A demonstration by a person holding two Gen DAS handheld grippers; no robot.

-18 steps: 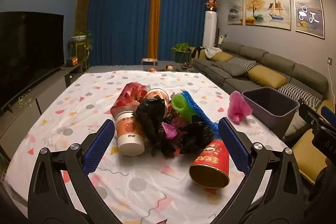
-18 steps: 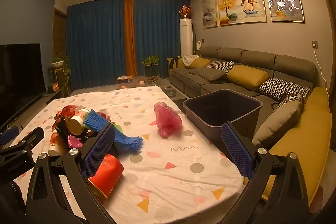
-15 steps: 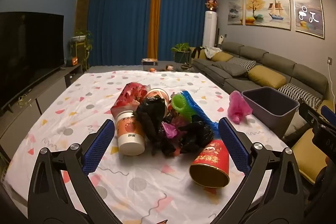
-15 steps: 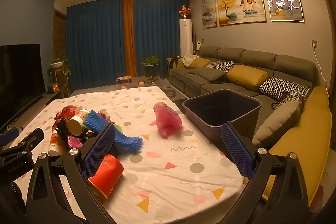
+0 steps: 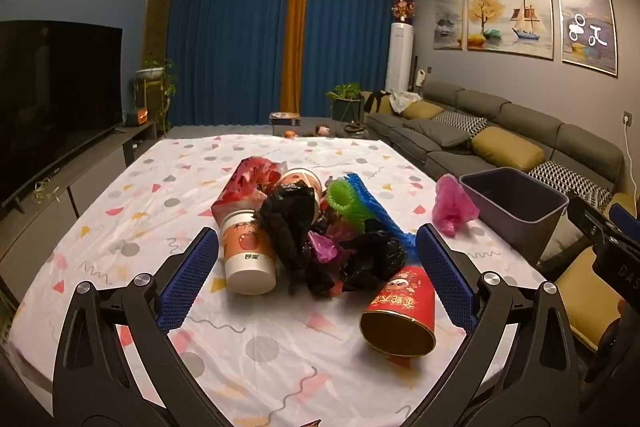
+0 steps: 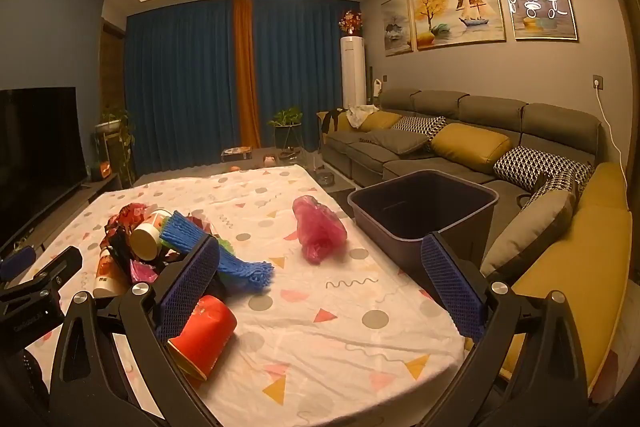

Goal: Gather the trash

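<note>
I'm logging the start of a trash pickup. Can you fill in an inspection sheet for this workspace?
Surface: table under a patterned cloth.
Job's things: heap with red cup on its side, white cup, black bags, blue foam net; pink bag apart, near the grey bin.
Clutter: nothing seen.
Grippers: left gripper and right gripper open, empty.
Cables: white cord from a wall socket.
Surroundings: sofa, TV, curtains.

The trash pile [image 5: 308, 227] lies at the centre of the worktop [image 5: 120, 227]. A tipped cup [image 5: 400, 311] lies in front of it, to its right. A crumpled bag [image 5: 454, 205] lies farther right, beside the bin [image 5: 516, 207] at the worktop's right edge. The sofa [image 6: 460, 143] stands behind the bin.
</note>
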